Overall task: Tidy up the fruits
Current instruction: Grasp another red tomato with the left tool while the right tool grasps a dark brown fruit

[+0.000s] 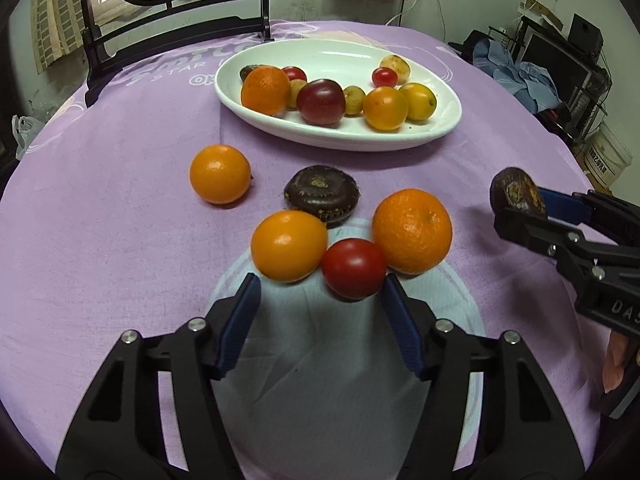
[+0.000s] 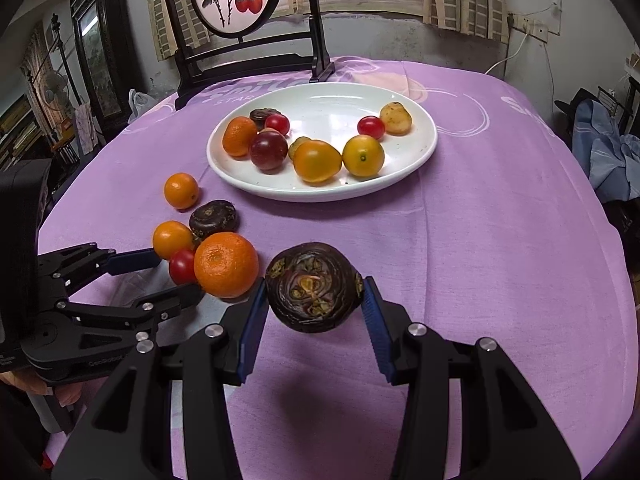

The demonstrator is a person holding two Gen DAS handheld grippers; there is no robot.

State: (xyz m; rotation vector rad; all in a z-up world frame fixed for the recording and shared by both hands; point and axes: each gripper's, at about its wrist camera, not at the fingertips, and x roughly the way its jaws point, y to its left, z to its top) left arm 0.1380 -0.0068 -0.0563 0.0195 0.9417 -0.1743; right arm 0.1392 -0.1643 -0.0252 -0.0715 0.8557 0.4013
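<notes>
Low in the left wrist frame, our left gripper (image 1: 320, 296) gapes around the small, smooth, easily bruised tomato (image 1: 353, 268), best pinched gently across its middle, while the right gripper (image 2: 314, 304) clamps the hard dark water chestnut (image 2: 314, 286) short of the plate (image 2: 400, 184).
</notes>
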